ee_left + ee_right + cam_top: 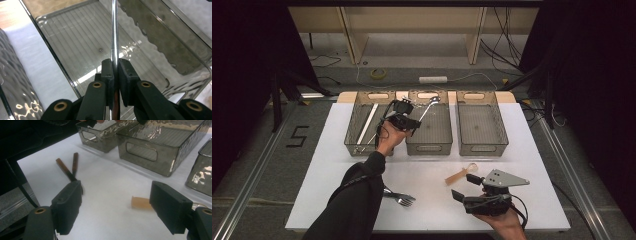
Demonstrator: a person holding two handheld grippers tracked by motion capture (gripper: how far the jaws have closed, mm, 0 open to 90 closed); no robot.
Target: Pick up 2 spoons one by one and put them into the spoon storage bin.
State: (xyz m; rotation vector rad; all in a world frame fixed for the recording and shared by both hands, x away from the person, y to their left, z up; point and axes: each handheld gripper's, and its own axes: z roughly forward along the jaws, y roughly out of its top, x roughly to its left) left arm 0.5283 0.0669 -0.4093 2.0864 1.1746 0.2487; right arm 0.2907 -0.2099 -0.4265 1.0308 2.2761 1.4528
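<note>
**Q:** What edges bound the work, and what room is left around the middle bin (429,131)?

**A:** Three smoky bins stand in a row at the far side of the white desk (422,176). The middle bin has the left bin (362,125) just beside one wall and the right bin (480,129) just beside the other, with narrow gaps between them. Its ribbed floor lies bare in my left gripper view. In front of the middle bin the desk is open; forks (399,197) lie near the front edge and a pale wooden spoon (460,174) lies to the front right.

**Q:** How are your hands posed?

**A:** My left hand (389,139) reaches forward over the near left corner of the middle bin, with the left gripper (408,119) angled across it. My right hand (502,222) rests low, near the desk's front edge, well apart from the middle bin.

**Q:** Where is the metal spoon (114,37) relative to the jaws?

**A:** The left jaws pinch its thin handle edge-on; the rest of it runs onward above the middle bin's floor, bowl toward the far wall. The right gripper (113,206) has its jaws spread, with the wooden spoon's end beside one pad.
</note>
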